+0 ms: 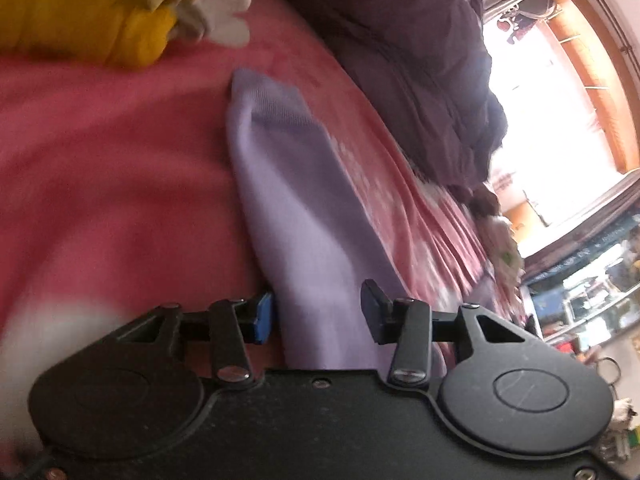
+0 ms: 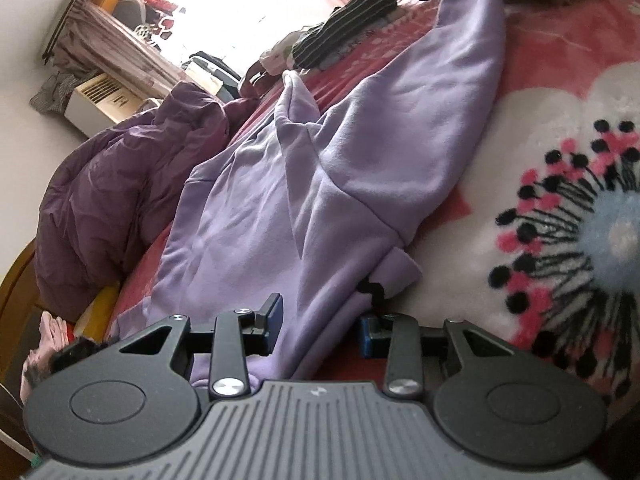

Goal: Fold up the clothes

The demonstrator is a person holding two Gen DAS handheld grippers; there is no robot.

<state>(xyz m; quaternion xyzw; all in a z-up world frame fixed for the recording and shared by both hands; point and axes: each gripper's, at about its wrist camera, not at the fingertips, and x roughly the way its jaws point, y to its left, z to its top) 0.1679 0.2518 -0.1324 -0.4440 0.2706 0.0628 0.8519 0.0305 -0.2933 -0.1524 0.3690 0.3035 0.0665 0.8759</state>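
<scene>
We see our left gripper [image 1: 318, 312] parted, lilac sleeve [image 1: 304, 200] lying loosely between its fingers; our right gripper [image 2: 320, 330] likewise gapes over the lilac sweatshirt [image 2: 304, 184], unpinched.

This is a bedroom in a home. A bed fills both views, spread with a pink fleece blanket [image 2: 560, 60] printed with big white flowers. Clothes lie about on it: a lilac sweatshirt [image 2: 320, 184], a purple padded jacket [image 2: 120, 184] heaped near the wall, a dark striped garment [image 2: 352, 24] farther off, and a yellow bundle [image 1: 80, 28] in the left wrist view. A bright window [image 2: 248, 4] with a wooden frame and a gathered curtain [image 2: 104, 48] stands behind the bed, with a white unit with vent slots [image 2: 100, 96] under it. In the left wrist view, cluttered shelves [image 1: 592, 300] of small household things stand beside the bed.
</scene>
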